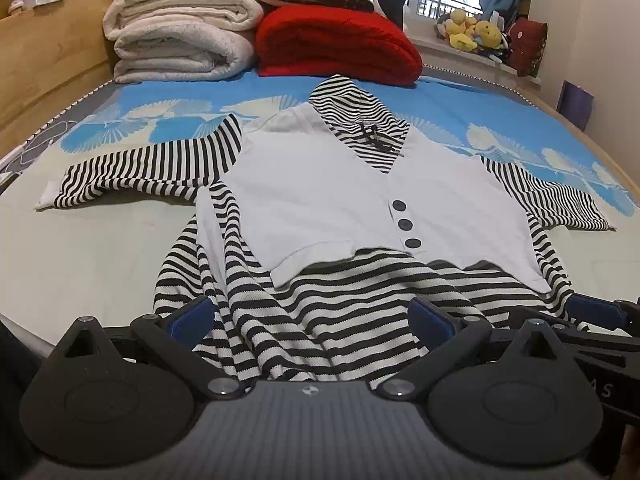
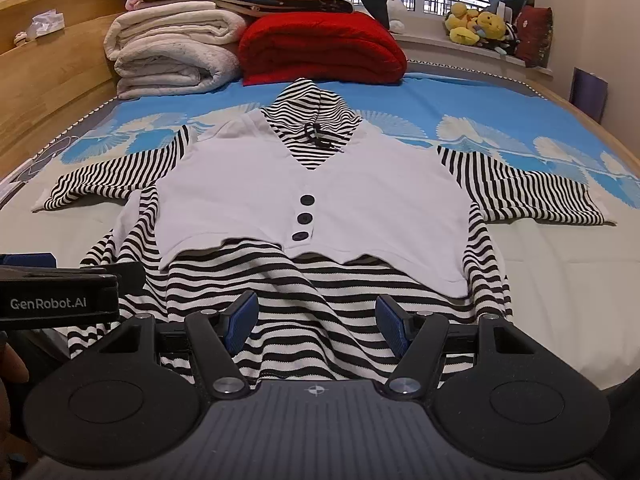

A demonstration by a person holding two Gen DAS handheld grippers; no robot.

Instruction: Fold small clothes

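A small black-and-white striped hooded top with a white vest front (image 1: 320, 196) and three dark buttons (image 1: 405, 224) lies face up on the bed, sleeves spread left and right; it also shows in the right wrist view (image 2: 320, 200). Its striped hem is rumpled at the near edge. My left gripper (image 1: 314, 320) is open, its blue pads (image 1: 192, 318) on either side of the hem's left part. My right gripper (image 2: 318, 324) is open over the hem's middle, its blue pads (image 2: 242, 320) apart. The right gripper also shows at the right edge of the left wrist view (image 1: 592, 312).
Folded white blankets (image 1: 180, 36) and a red blanket (image 1: 336, 44) are stacked at the head of the bed. A wooden headboard (image 1: 48, 68) runs along the left. Plush toys (image 1: 476, 34) sit on the window sill. The blue patterned sheet (image 1: 460, 104) covers the bed.
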